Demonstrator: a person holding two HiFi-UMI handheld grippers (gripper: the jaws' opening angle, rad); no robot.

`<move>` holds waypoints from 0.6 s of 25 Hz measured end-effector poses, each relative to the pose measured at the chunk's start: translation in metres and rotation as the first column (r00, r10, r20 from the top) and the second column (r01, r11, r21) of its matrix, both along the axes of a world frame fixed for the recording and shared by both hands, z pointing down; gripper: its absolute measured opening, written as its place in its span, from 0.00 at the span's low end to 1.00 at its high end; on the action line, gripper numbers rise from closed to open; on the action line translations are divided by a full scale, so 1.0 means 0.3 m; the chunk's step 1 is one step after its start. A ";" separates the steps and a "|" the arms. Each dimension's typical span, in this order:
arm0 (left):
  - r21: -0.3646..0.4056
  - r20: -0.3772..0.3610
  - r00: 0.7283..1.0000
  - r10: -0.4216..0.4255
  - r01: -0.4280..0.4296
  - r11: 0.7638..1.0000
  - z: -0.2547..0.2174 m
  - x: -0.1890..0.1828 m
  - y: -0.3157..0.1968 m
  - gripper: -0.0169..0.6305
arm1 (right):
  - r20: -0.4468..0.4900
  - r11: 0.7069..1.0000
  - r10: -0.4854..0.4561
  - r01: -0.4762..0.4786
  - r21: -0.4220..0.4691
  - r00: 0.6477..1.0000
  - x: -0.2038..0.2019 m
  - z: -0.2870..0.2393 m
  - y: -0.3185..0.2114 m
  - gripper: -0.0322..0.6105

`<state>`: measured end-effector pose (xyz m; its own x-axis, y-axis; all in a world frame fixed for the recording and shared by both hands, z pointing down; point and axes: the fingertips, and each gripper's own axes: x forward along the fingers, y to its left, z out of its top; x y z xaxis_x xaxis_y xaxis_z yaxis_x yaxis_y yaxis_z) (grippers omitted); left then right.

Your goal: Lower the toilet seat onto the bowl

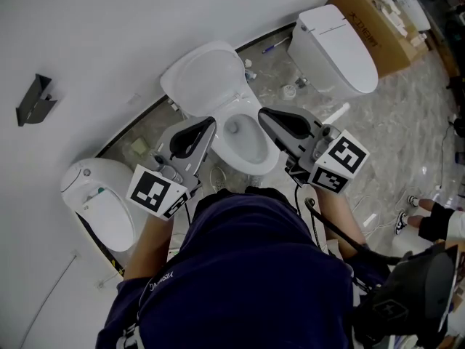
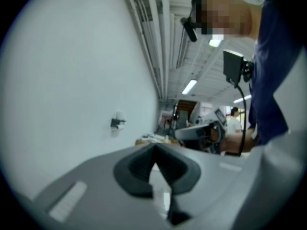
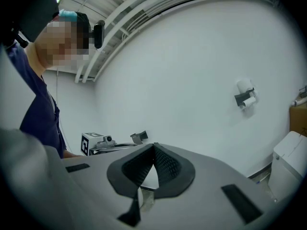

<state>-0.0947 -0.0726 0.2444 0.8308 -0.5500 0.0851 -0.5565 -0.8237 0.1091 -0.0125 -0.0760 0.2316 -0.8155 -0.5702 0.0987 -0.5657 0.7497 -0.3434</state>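
In the head view a white toilet stands against the wall. Its seat and lid (image 1: 205, 77) are raised, leaning back over the open bowl (image 1: 270, 160). My left gripper (image 1: 211, 122) hangs over the bowl's left side and my right gripper (image 1: 263, 113) over its right side. Both point toward the wall with their jaws together and nothing between them, and neither touches the seat. The left gripper view shows its jaws meeting at the tip (image 2: 154, 146), and the right gripper view shows the same (image 3: 154, 145). Both gripper views look up at the wall, so the toilet is hidden there.
A second toilet (image 1: 334, 49) stands at the upper right and a third (image 1: 98, 202) at the lower left. A cardboard box (image 1: 378, 20) sits at the far right. A dark bracket (image 1: 35, 100) hangs on the wall. Another person's gloved hand (image 1: 436, 222) shows at the right edge.
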 end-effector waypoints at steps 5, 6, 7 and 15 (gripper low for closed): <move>0.006 -0.010 1.000 -0.002 0.002 1.000 -0.010 -0.008 -0.006 0.03 | -0.001 1.000 0.001 -0.001 -0.003 1.000 -0.017 -0.005 -0.007 0.06; 0.005 -0.011 1.000 -0.003 0.003 1.000 -0.012 -0.009 -0.007 0.03 | -0.001 1.000 0.001 -0.001 -0.005 1.000 -0.018 -0.004 -0.007 0.06; 0.005 -0.013 1.000 -0.004 0.004 1.000 -0.012 -0.009 -0.008 0.03 | -0.001 1.000 0.002 -0.002 -0.008 1.000 -0.018 -0.002 -0.008 0.06; -0.005 -0.021 1.000 -0.008 0.008 1.000 0.004 -0.020 -0.019 0.03 | -0.007 1.000 0.002 -0.002 -0.028 1.000 -0.029 0.023 -0.016 0.06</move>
